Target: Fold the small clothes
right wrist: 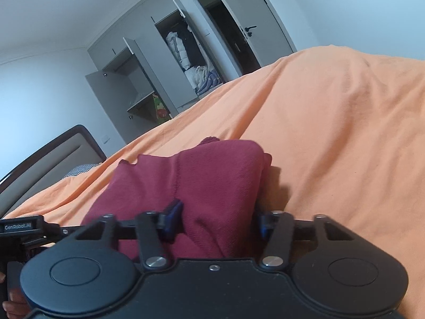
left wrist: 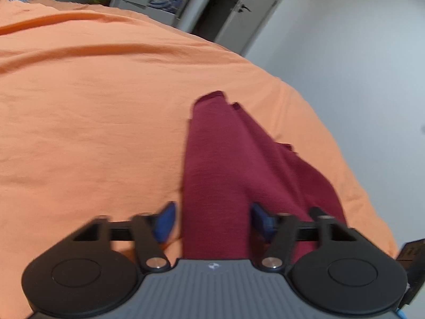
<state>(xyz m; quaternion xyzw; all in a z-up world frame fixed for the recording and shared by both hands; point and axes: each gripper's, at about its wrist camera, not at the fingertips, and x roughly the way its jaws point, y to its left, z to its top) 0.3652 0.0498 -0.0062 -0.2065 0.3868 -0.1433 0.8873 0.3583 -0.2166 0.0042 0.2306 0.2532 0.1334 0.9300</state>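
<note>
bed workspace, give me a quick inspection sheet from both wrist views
surface: orange bedsheet, wrinkled, covering the bed
job's things: one maroon garment, bunched lengthwise on the sheet, reaching between the fingers of both grippers
clutter: nothing seen on the sheet besides the garment
grippers: left gripper and right gripper both open, cloth lying between the blue pads
cables: a blue bit at the left view's lower right corner, too small to identify
surroundings: open grey wardrobe with clothes inside, open door, headboard, white walls
</note>
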